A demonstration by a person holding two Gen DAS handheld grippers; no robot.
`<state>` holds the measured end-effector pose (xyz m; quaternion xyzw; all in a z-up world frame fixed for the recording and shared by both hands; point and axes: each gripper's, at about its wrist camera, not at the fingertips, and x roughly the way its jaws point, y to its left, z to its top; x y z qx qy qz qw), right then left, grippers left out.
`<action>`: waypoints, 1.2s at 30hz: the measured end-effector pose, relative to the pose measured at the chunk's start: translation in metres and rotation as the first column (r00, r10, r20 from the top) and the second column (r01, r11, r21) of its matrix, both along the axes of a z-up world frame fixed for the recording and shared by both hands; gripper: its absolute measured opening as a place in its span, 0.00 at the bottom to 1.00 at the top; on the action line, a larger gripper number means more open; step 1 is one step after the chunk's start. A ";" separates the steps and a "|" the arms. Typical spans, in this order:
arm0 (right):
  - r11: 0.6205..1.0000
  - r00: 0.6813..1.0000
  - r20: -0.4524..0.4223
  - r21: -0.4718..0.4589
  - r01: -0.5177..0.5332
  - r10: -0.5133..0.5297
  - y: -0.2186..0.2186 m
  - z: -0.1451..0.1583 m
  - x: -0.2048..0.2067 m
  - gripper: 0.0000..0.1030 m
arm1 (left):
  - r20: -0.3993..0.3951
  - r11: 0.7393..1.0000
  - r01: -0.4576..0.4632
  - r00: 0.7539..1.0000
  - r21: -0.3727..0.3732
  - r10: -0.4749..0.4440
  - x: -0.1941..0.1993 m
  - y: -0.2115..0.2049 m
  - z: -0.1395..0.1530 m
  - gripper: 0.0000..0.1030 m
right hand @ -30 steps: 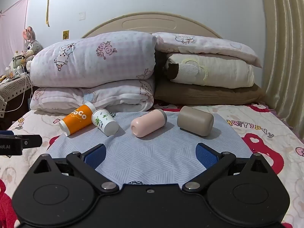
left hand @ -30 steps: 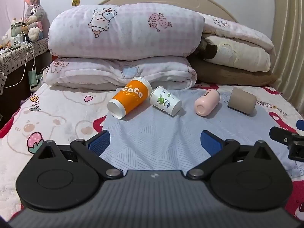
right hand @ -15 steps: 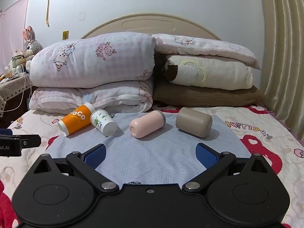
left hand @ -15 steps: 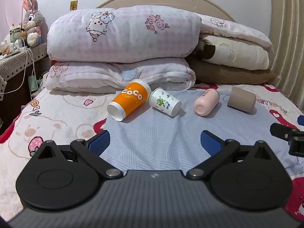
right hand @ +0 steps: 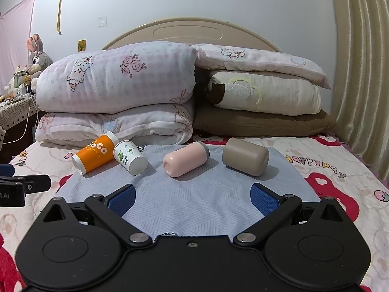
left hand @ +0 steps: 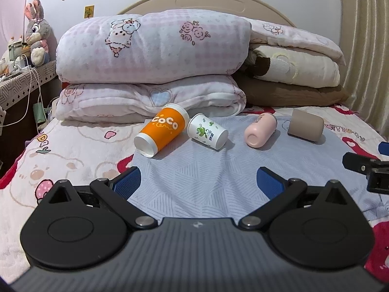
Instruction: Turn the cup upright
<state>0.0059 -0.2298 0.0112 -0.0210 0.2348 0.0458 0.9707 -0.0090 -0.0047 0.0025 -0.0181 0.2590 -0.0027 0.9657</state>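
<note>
Both my left gripper [left hand: 198,178] and right gripper [right hand: 193,198] are spread and empty over the blue mat [right hand: 194,194], four cups lying sideways along its far edge: orange cup [left hand: 161,131], white cup [left hand: 207,131], pink cup [left hand: 260,131], taupe cup [left hand: 305,125].

Folded pink quilts [left hand: 153,56] are lying stacked at the far end of the bed [left hand: 73,150], cream and brown bedding [right hand: 265,107] sitting right of them, a plush rabbit [left hand: 36,31] sitting far left.

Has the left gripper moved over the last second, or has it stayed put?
Yes. In the left wrist view the left gripper has edged slightly forward: the orange Coco cup sits a little lower in frame and larger.
</note>
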 end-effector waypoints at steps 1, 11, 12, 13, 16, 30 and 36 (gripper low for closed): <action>1.000 1.000 -0.001 0.001 0.000 0.000 0.000 0.000 0.000 0.99 | -0.002 1.000 0.000 1.000 0.000 0.000 0.000 0.000 0.000 1.00; 1.000 1.000 -0.004 -0.006 -0.003 0.003 0.000 0.000 0.000 0.99 | -0.007 1.000 -0.003 1.000 -0.008 0.003 0.001 0.002 -0.001 1.00; 1.000 1.000 -0.004 -0.007 -0.004 0.004 0.000 0.000 0.000 0.99 | -0.008 1.000 -0.003 1.000 -0.008 0.003 0.001 0.002 -0.002 1.00; 1.000 1.000 -0.004 -0.007 -0.004 0.004 0.000 0.000 0.000 0.99 | -0.008 1.000 -0.002 1.000 -0.008 0.002 0.001 0.002 -0.002 1.00; 1.000 1.000 -0.005 -0.010 -0.005 0.005 0.001 0.000 0.000 0.99 | -0.007 1.000 -0.004 1.000 -0.007 0.004 0.001 0.003 -0.002 1.00; 1.000 1.000 -0.004 -0.014 -0.008 0.007 0.002 0.001 0.000 0.99 | -0.015 1.000 -0.007 1.000 -0.009 0.006 -0.001 0.007 -0.005 1.00; 1.000 1.000 -0.004 -0.014 -0.007 0.007 0.002 0.000 0.000 0.99 | -0.025 1.000 -0.012 1.000 -0.006 0.012 -0.001 0.010 -0.007 1.00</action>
